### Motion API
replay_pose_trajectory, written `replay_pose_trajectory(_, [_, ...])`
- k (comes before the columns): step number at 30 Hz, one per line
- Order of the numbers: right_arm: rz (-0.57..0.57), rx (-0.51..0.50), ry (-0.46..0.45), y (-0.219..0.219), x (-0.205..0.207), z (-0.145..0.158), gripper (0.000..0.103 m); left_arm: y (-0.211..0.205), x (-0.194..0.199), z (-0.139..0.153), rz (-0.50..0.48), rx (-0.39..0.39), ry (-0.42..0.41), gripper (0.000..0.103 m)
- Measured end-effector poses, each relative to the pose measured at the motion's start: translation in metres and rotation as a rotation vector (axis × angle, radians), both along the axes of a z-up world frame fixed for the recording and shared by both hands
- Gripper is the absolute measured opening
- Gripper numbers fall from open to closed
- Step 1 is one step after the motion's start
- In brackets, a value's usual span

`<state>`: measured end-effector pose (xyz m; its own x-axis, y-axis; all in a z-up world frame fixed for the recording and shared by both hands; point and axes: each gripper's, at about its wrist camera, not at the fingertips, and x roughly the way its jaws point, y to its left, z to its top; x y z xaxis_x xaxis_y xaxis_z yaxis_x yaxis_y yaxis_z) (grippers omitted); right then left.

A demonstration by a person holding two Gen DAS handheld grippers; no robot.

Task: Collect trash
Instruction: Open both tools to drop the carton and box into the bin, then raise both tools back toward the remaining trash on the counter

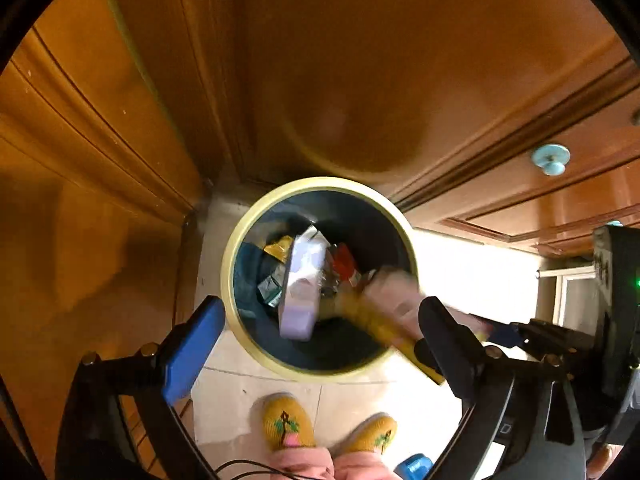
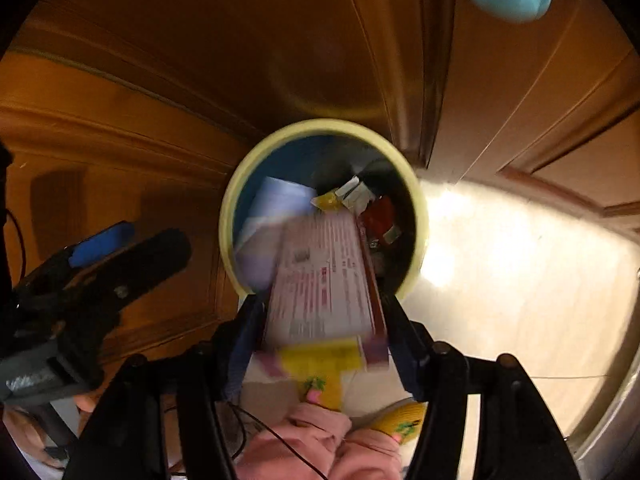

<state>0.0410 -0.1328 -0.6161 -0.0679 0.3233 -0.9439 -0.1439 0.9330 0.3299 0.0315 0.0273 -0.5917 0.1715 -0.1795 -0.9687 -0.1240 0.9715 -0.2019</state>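
A round trash bin with a pale yellow rim (image 1: 228, 248) stands on the floor by wooden cabinets; it also shows in the right wrist view (image 2: 420, 216). Inside lie a white and lilac box (image 1: 302, 284), a red packet (image 1: 345, 262) and several wrappers. My right gripper (image 2: 322, 320) is shut on a pink and white carton (image 2: 320, 276) with a yellow end, tilted over the bin's near rim. The carton (image 1: 384, 308) is blurred in the left wrist view. My left gripper (image 1: 320, 332) is open and empty just above the bin's near edge.
Wooden cabinet doors (image 1: 120, 120) rise behind and left of the bin. A light blue knob (image 1: 551, 159) sits on a drawer at the right. My feet in yellow slippers (image 1: 286, 420) stand on the pale tiled floor (image 2: 520, 280) just before the bin.
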Motion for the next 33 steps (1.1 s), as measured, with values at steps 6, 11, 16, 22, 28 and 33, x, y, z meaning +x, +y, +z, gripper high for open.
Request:
replay_pose_trajectory(6, [-0.012, 0.024, -0.018, -0.005, -0.014, 0.007, 0.065, -0.007, -0.005, 0.016, 0.002, 0.001, -0.024, 0.096])
replay_pose_trajectory(11, [-0.026, 0.042, -0.065, -0.011, -0.030, 0.073, 0.065, -0.007, -0.008, 0.076, -0.015, 0.003, -0.084, 0.096])
replay_pose_trajectory(16, [-0.057, 0.088, -0.109, -0.026, -0.033, 0.176, 0.065, -0.012, -0.011, 0.182, -0.042, -0.007, -0.163, 0.096])
replay_pose_trajectory(22, [-0.065, 0.086, -0.232, -0.040, -0.039, 0.313, 0.065, -0.025, -0.021, 0.313, -0.047, 0.023, -0.224, 0.096])
replay_pose_trajectory(28, [-0.109, 0.088, -0.369, -0.052, -0.046, 0.437, 0.069, -0.027, -0.026, 0.423, -0.037, 0.022, -0.322, 0.096])
replay_pose_trajectory(33, [-0.129, 0.079, -0.454, -0.061, -0.047, 0.503, 0.072, -0.026, -0.027, 0.495, -0.037, 0.039, -0.433, 0.096])
